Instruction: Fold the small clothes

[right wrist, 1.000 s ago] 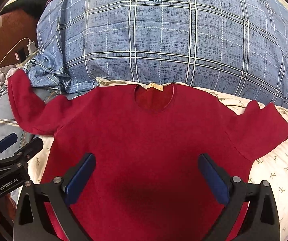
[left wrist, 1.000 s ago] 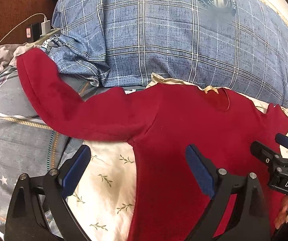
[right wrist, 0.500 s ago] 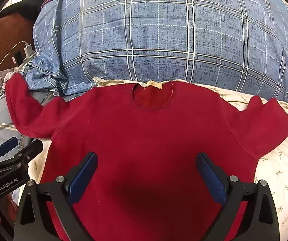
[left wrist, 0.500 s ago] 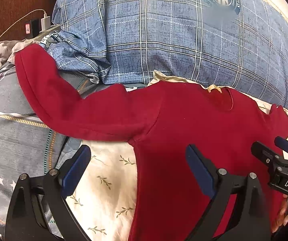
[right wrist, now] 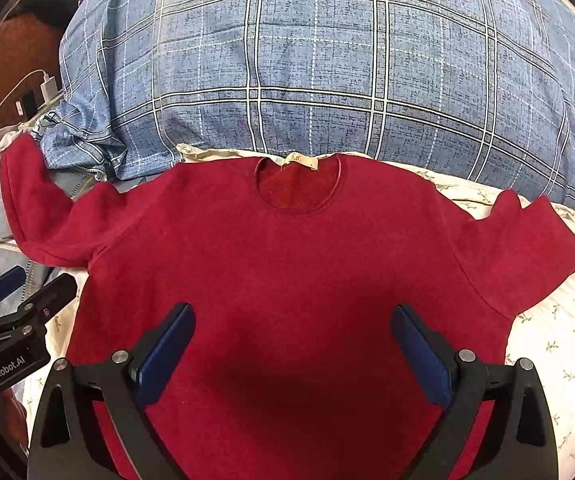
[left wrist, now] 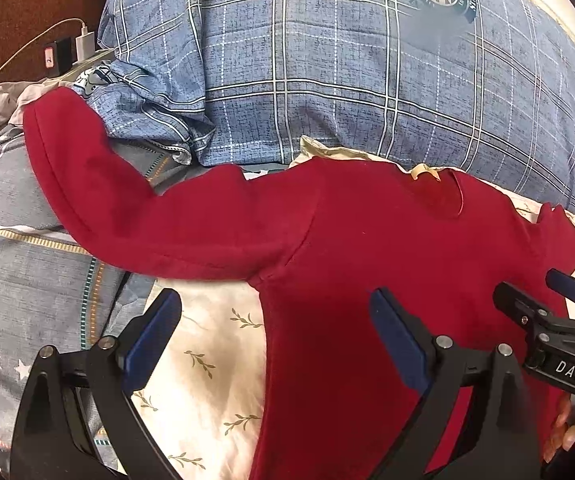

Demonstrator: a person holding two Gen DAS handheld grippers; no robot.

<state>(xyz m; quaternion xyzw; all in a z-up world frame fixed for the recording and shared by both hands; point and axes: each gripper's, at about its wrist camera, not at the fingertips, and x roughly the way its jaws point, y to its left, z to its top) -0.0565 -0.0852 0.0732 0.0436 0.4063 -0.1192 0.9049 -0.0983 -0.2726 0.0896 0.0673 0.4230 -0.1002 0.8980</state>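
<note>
Red sweater (right wrist: 287, 264) lies flat beneath both spread claws, left (left wrist: 275, 344) and right (right wrist: 293, 354).

right gripper (right wrist: 291, 352) | edged forward | red sweater (right wrist: 287, 280) nearer

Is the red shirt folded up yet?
No, spread flat. The red shirt lies open on the bed, neckline showing and both sleeves out sideways.

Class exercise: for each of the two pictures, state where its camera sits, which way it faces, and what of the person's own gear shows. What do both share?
Left wrist: on the left gripper, over the red sweater's left edge and long sleeve; jaws open; right gripper at right.
Right wrist: on the right gripper, centred over the sweater, facing its neckline; jaws open; left gripper at left.
Shared: sweater, blue plaid pillow.
</note>
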